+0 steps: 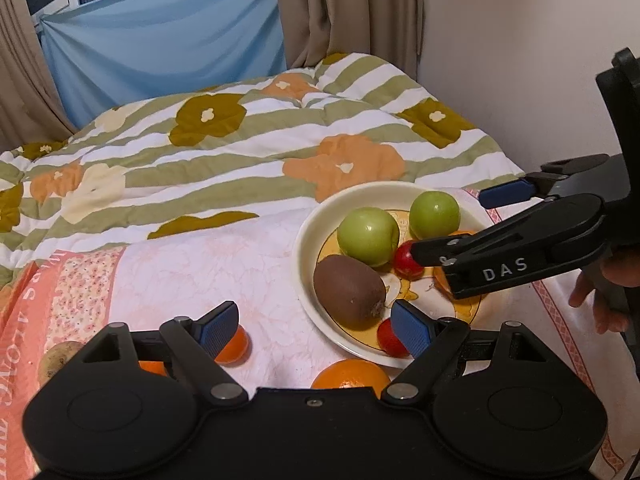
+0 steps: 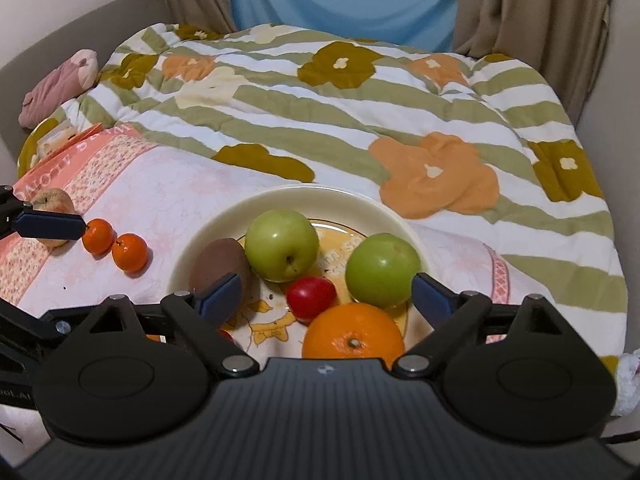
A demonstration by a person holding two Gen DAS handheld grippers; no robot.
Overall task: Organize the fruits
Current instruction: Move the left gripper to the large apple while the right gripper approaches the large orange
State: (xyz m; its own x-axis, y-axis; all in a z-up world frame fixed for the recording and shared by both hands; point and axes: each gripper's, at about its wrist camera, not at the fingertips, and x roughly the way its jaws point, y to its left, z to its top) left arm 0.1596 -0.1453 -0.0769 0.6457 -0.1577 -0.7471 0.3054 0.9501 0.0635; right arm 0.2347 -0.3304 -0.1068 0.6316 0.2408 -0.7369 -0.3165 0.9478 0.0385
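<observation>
1. Cream plate [image 2: 400,216] on the bed holds two green apples [image 2: 281,245], a kiwi [image 2: 218,266], cherry tomatoes [image 2: 311,298] and an orange [image 2: 352,334].
2. Two mandarins [image 2: 129,252] sit outside it on the pink cloth [image 2: 160,200].
3. Right hand-held gripper [image 2: 326,300] is spread wide over the plate, gripping nothing.
4. Left hand-held gripper [image 1: 316,326] is apart too, empty.

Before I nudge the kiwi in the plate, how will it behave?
The kiwi looks oval and lies on its side, so it would probably roll sideways. The plate's raised rim should stop it. Its matte, fuzzy-looking skin likely grips the fingers well.
</observation>
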